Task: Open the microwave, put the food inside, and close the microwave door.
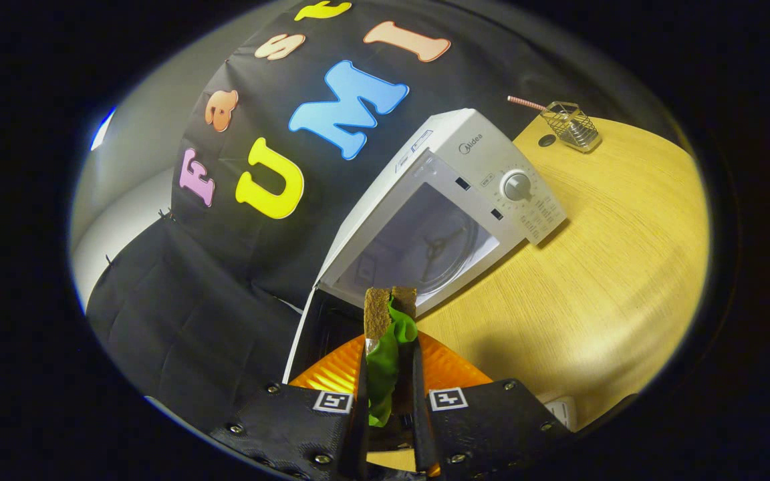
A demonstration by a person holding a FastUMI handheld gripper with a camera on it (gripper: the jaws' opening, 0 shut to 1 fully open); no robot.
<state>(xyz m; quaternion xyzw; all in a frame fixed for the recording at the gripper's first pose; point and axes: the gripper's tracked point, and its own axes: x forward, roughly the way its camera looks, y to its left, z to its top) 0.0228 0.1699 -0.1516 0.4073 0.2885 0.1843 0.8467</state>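
Observation:
My gripper (388,347) is shut on a sandwich (385,334), two brown bread slices with green lettuce between them, held upright between both fingers. An orange ribbed plate (448,367) lies right under the fingers. Just beyond the sandwich stands the white microwave (452,194) with its door (305,334) swung open toward me on the left. Its cavity (418,244) shows a glass turntable. A round dial (517,186) sits on the control panel at the right.
The microwave rests on a light wooden table (599,267). A wire basket (571,124) with a striped straw (525,103) stands at the table's far corner. A white object (562,409) lies beside my right finger.

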